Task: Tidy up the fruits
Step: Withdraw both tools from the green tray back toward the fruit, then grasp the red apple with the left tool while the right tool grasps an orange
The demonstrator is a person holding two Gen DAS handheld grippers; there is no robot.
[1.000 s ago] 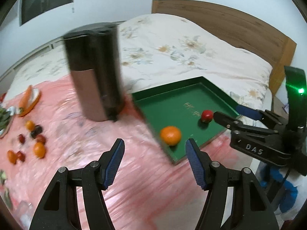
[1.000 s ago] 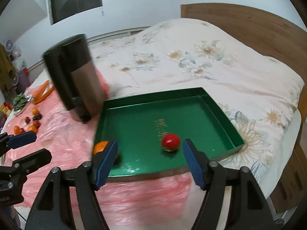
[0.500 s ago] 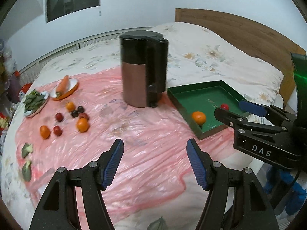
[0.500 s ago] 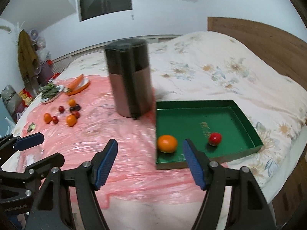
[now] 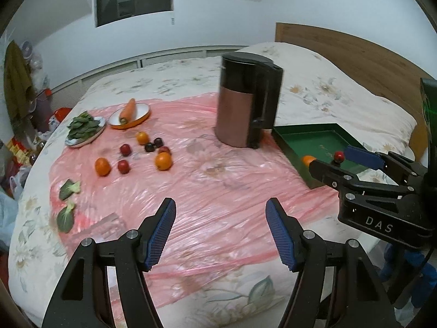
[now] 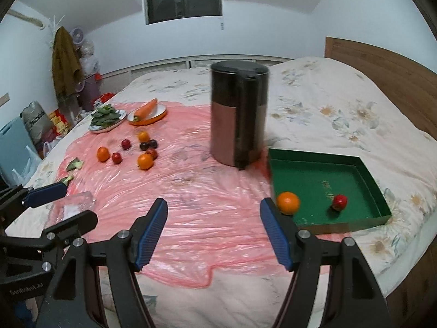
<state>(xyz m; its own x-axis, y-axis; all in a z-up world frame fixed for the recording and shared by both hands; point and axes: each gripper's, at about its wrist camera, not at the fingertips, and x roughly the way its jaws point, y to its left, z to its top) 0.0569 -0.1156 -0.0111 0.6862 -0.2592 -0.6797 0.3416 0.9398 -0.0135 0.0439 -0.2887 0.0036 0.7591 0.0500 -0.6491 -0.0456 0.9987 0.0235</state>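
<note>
A green tray (image 6: 314,180) lies at the right on the bed and holds an orange (image 6: 288,202) and a small red fruit (image 6: 339,202). Several loose fruits sit on the pink plastic sheet at the left: oranges (image 5: 163,161), red ones (image 5: 123,166) and dark plums (image 5: 149,147). My left gripper (image 5: 220,213) hangs open and empty over the near part of the sheet. Beside it on the right, my right gripper (image 6: 213,210) is also open and empty, its right finger just short of the tray's near left corner.
A tall black and copper canister (image 5: 245,101) stands between the loose fruits and the tray. Behind the fruits are a plate with a carrot (image 5: 129,113) and a plate of greens (image 5: 84,128). Loose leaves (image 5: 69,190) lie at the sheet's left edge.
Both grippers have drawn back from the tray and swung left, so the pink sheet and the loose fruits came into view. Both stay open and empty.
</note>
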